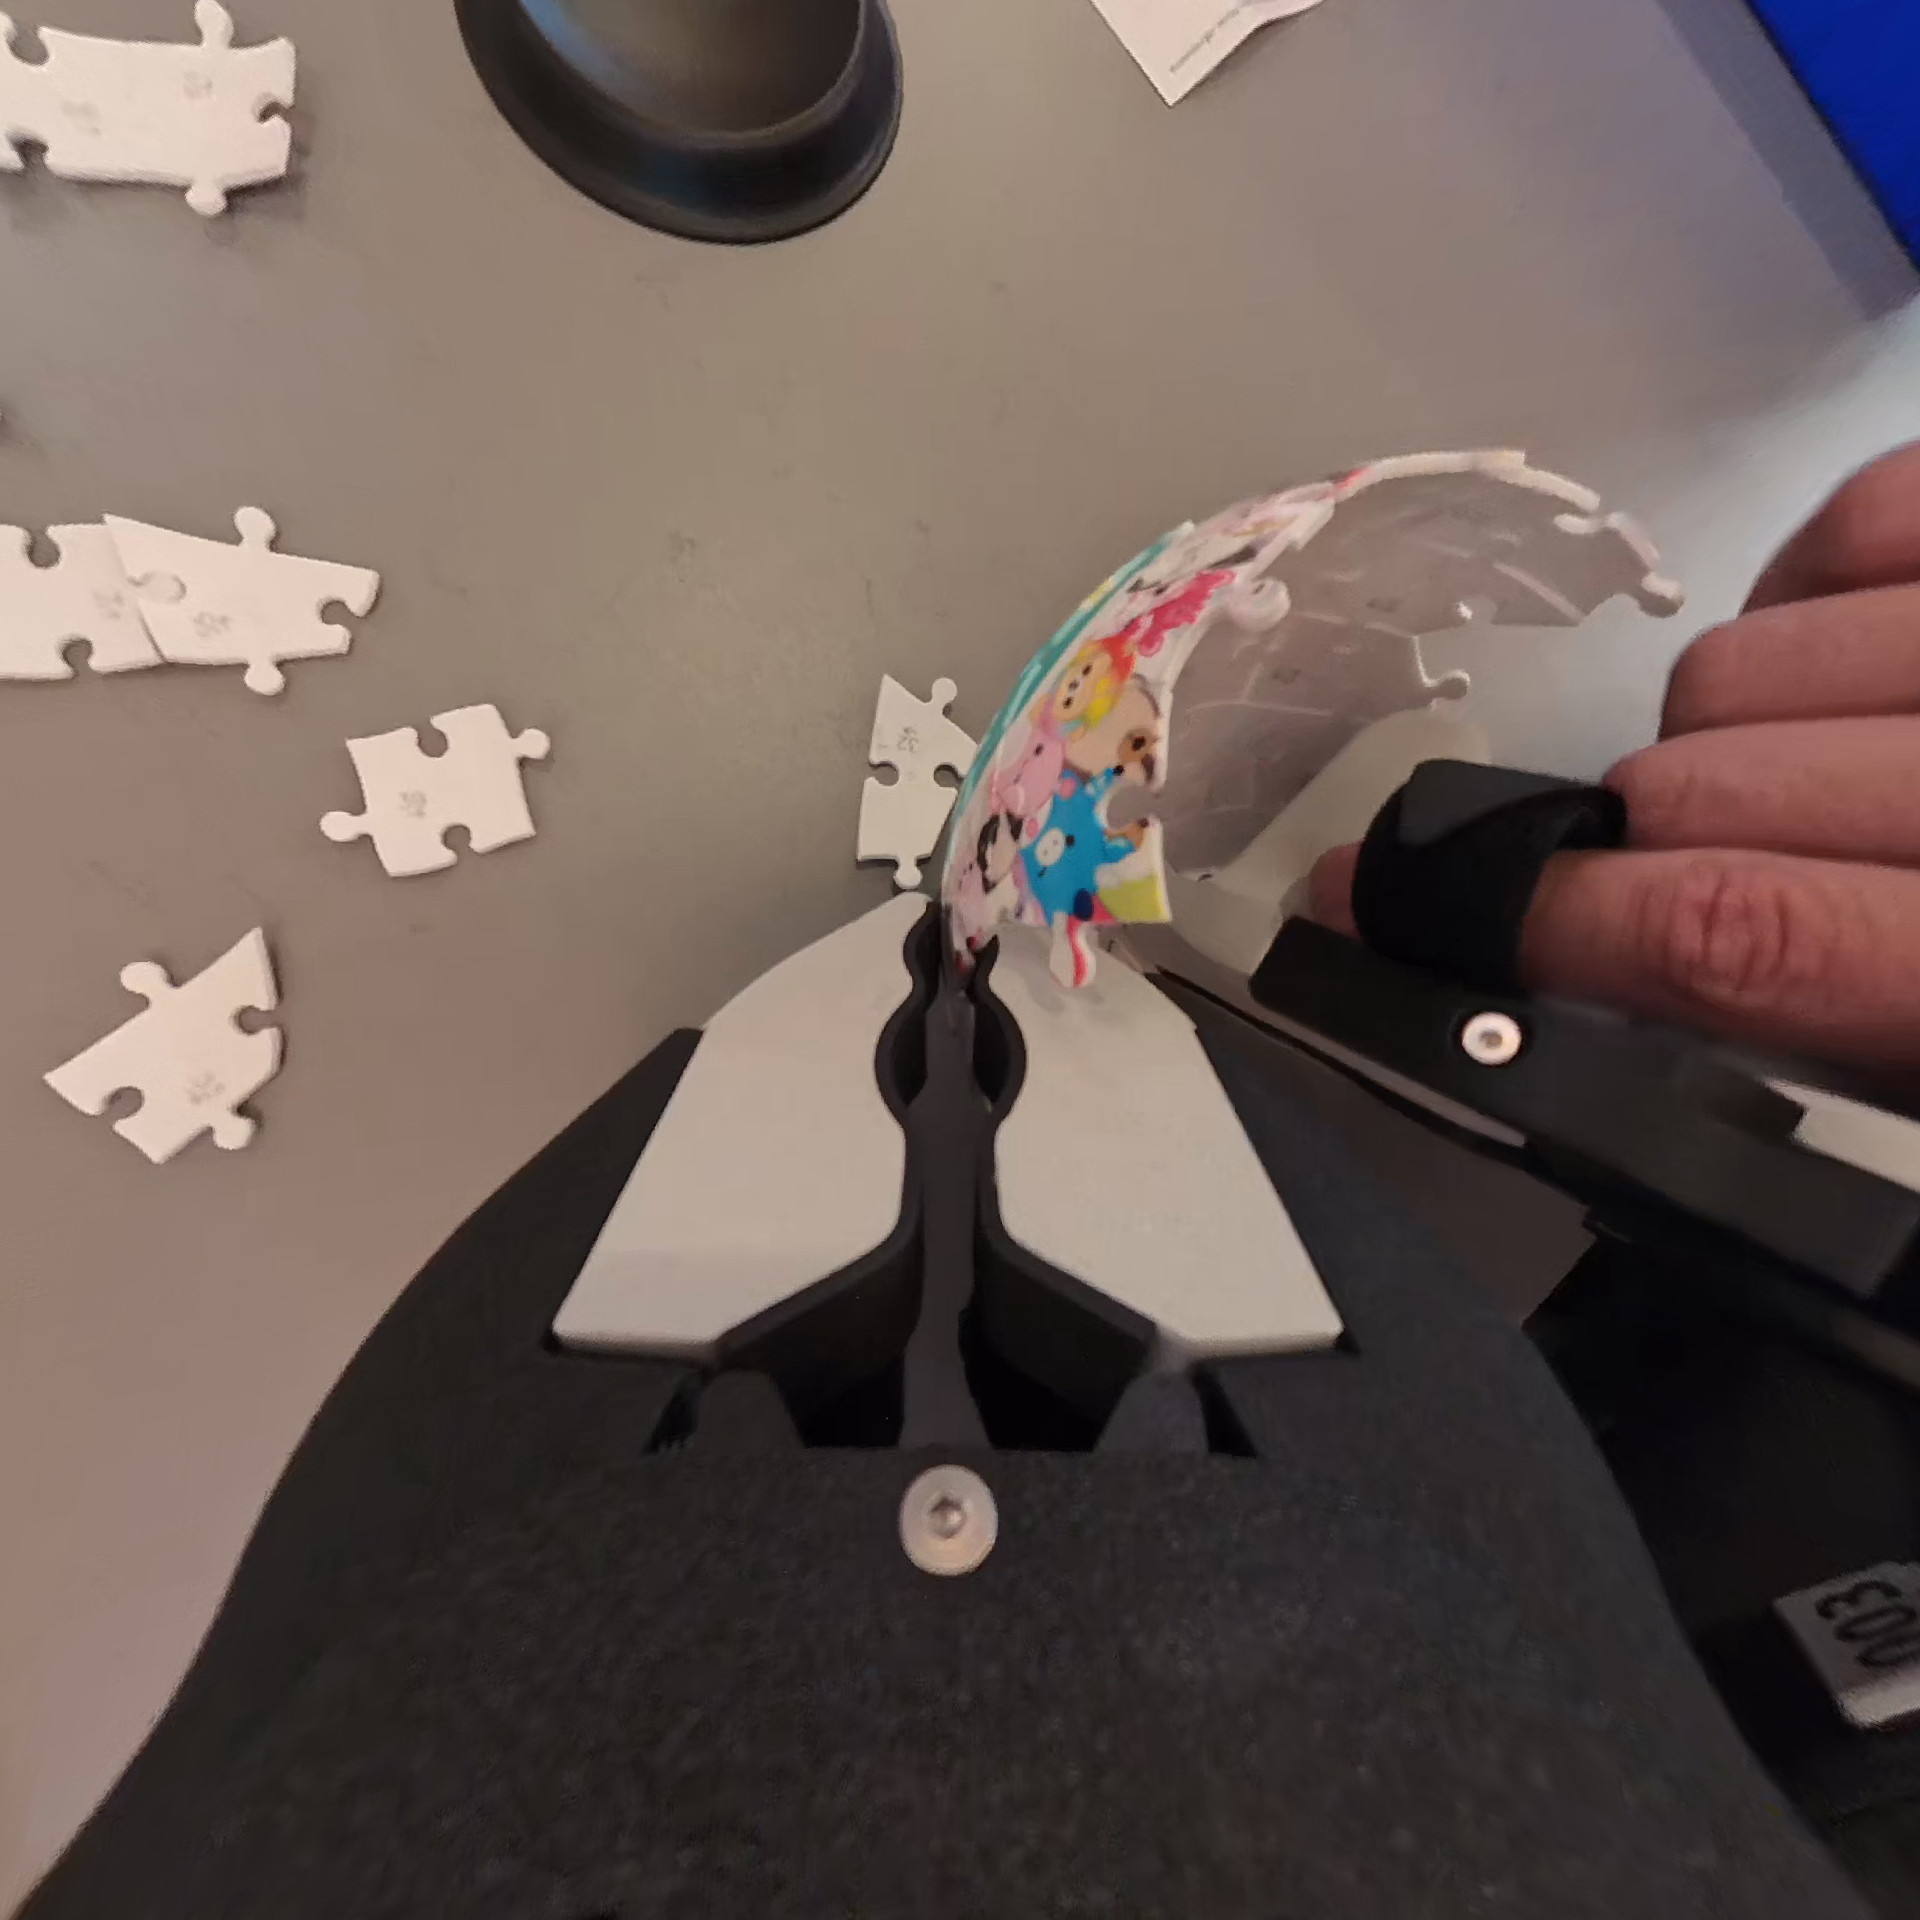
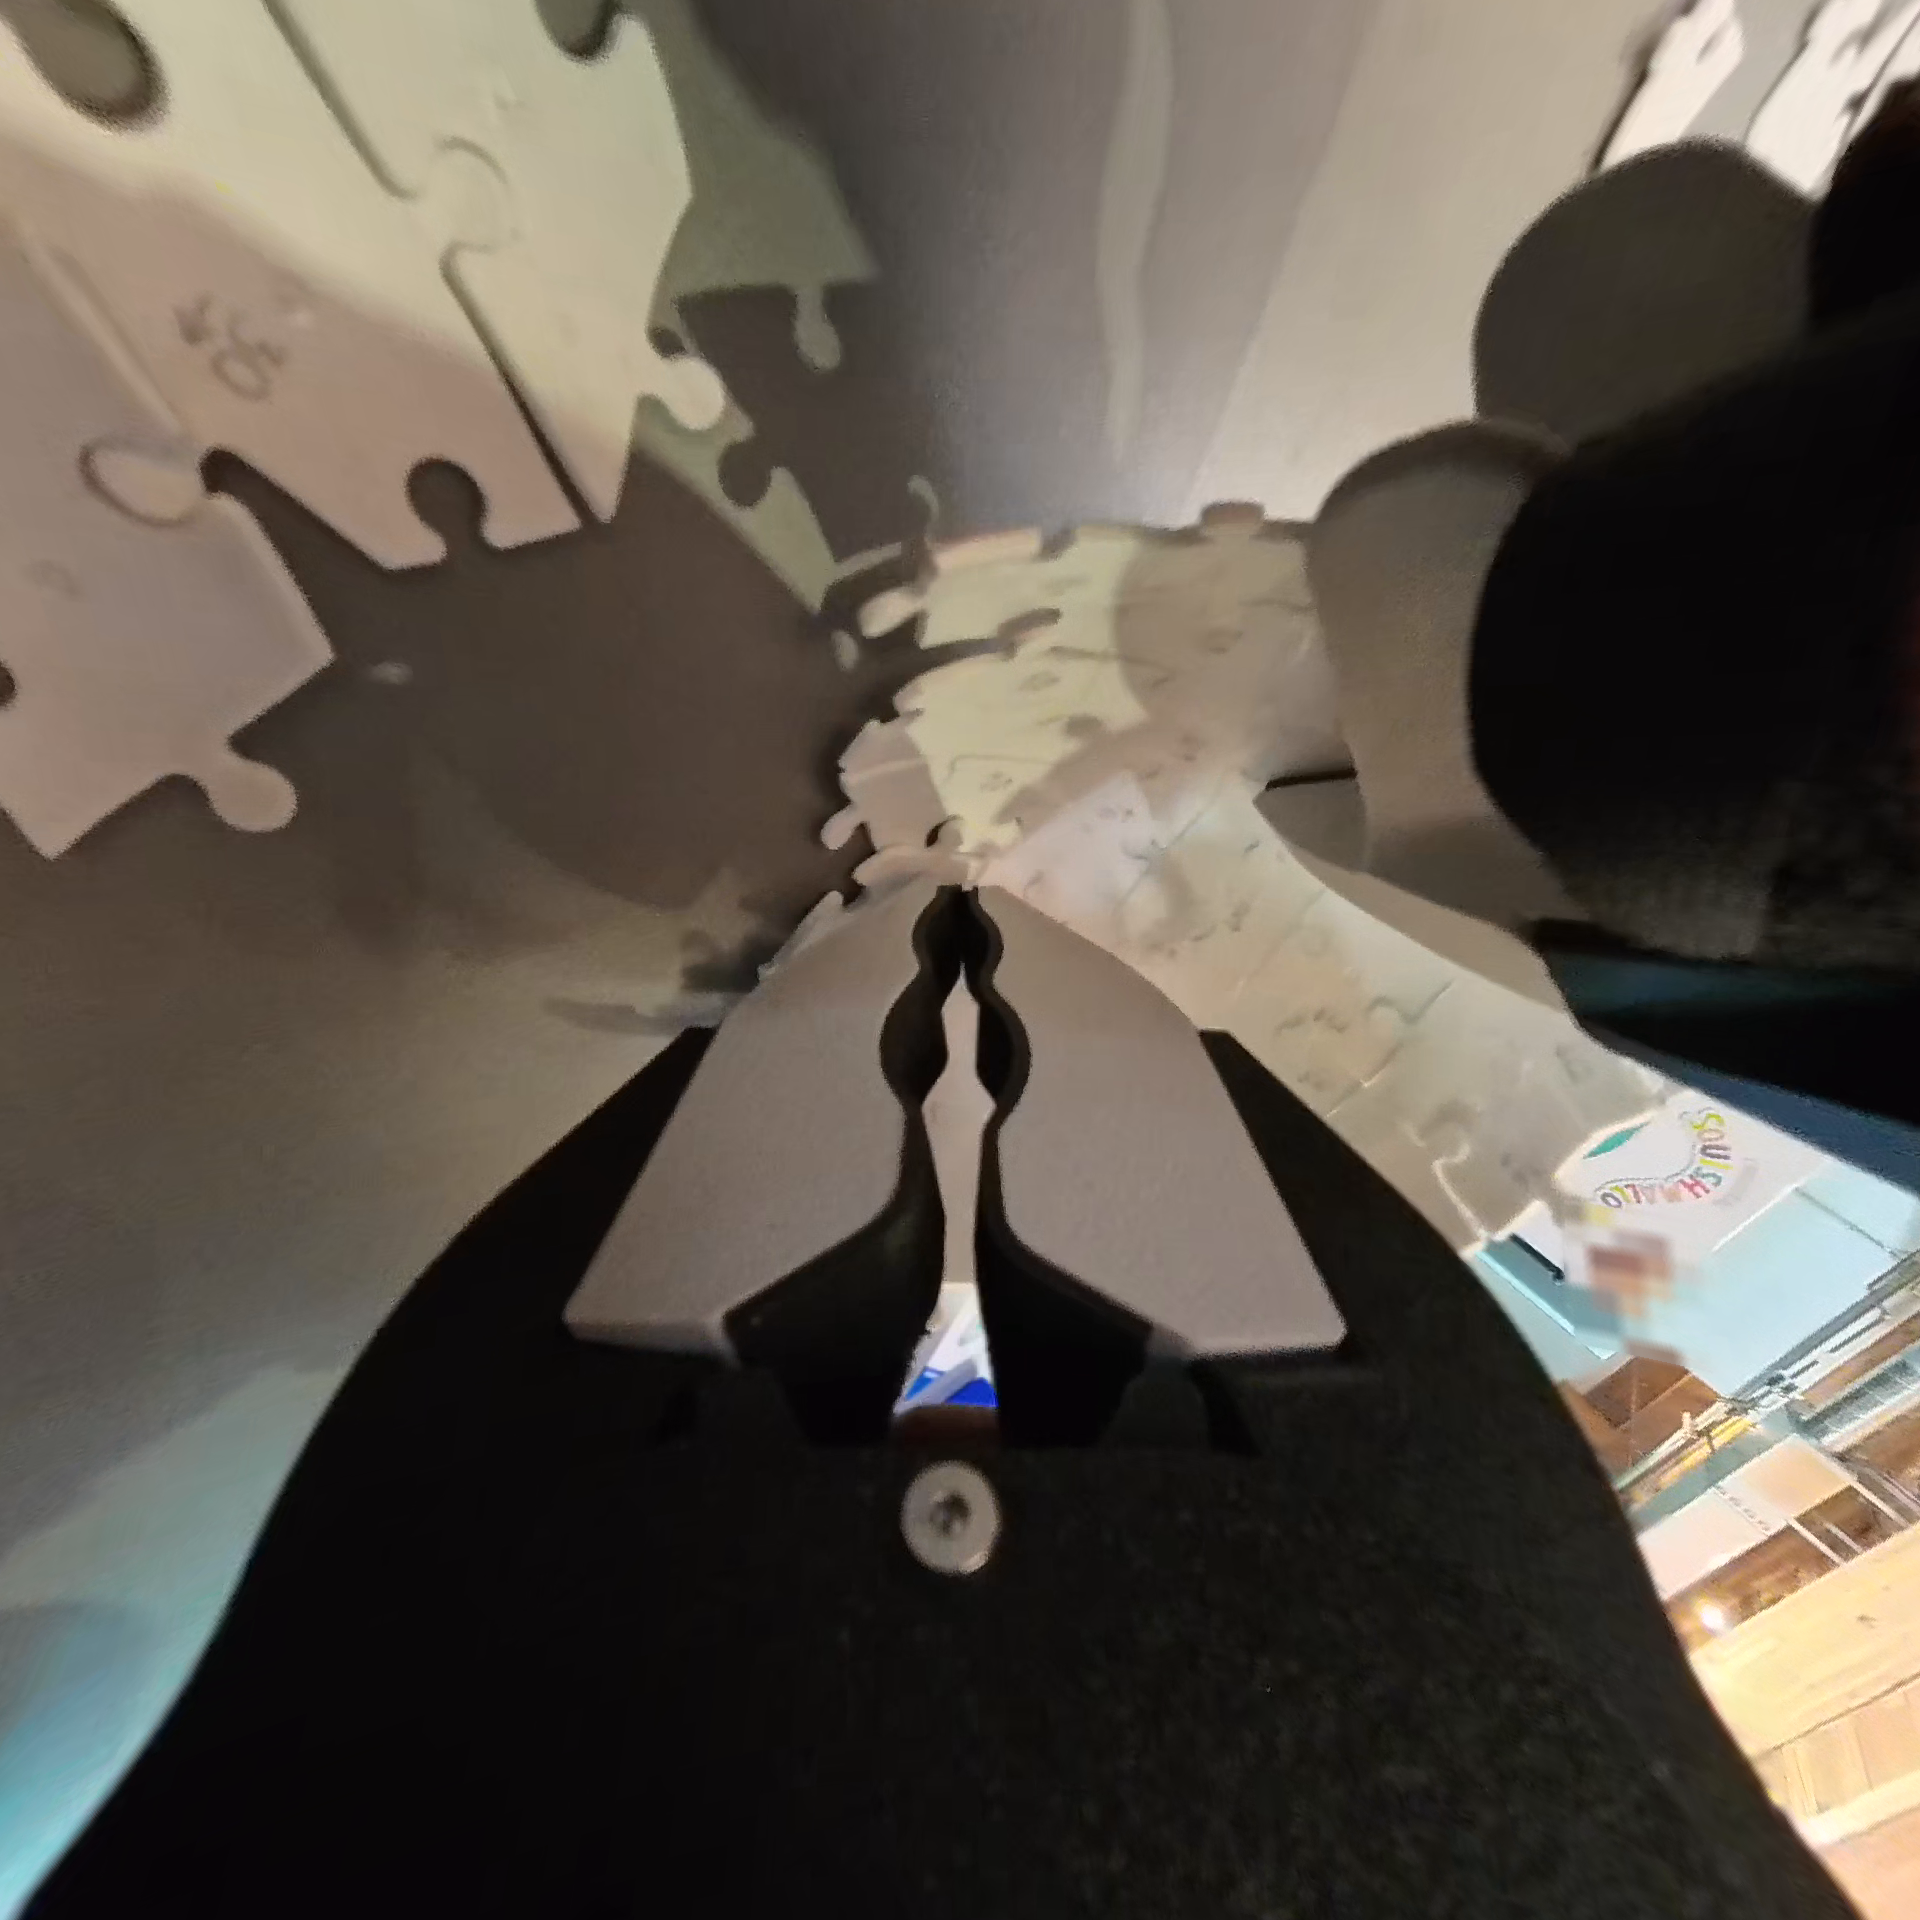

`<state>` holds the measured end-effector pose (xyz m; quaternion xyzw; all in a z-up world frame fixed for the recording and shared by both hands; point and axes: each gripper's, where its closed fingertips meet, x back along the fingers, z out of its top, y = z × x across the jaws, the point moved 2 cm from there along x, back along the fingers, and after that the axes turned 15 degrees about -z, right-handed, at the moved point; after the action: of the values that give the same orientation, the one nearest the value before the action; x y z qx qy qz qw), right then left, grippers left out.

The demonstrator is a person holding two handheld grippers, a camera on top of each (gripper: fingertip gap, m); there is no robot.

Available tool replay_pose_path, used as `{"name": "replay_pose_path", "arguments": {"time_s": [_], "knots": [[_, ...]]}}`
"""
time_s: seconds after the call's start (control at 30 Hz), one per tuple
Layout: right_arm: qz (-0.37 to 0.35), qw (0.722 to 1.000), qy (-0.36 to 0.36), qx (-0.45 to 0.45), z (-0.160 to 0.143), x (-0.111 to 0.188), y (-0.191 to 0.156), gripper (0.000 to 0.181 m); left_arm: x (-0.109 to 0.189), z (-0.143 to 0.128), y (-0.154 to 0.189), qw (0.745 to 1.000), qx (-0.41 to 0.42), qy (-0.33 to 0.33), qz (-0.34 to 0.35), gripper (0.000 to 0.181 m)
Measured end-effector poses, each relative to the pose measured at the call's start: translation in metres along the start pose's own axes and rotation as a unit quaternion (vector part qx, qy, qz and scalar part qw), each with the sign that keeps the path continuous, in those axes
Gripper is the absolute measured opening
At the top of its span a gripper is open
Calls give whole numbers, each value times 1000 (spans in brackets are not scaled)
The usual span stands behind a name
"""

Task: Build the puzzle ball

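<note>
Above the grey table [image 1: 644, 499], your left gripper [image 1: 961, 961] pinches the lower edge of the curved ball section [image 1: 1081, 748]; your right gripper [image 2: 961, 888] clamps its rim too. Roughly a partial shell is built; loose white pieces [image 1: 436, 784] remain to add.

**What we cannot make out**

We see the black ring [image 1: 681, 114] cut off by the top edge, and the paper slip [image 1: 1195, 42] likewise. The hand [image 1: 1787, 790] runs off the right edge. The curved puzzle shell [image 2: 1091, 727] is blurred in the right wrist view; the numbers on its pieces are unreadable. A dark shape [image 2: 1704, 644] hides its right side.
</note>
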<state>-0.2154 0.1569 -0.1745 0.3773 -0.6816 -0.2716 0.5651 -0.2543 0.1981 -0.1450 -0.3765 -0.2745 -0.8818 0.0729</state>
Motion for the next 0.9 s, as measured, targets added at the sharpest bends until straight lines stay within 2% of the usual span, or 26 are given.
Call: {"name": "replay_pose_path", "arguments": {"time_s": [0.13,0.47,0.73,0.9], "knots": [[13,1000,2,-16,-1,3,1,0,-2,2,0,1000,12,2,-3,3],[-11,1000,18,-19,6,-1,5,0,0,3,-1,1000,-3,-3,5,3],[22,999,17,-21,4,0,3,0,0,4,-1,1000,-5,-5,3,3],[2,998,34,-53,13,4,16,0,0,4,-1,1000,-7,-5,4,3]]}}
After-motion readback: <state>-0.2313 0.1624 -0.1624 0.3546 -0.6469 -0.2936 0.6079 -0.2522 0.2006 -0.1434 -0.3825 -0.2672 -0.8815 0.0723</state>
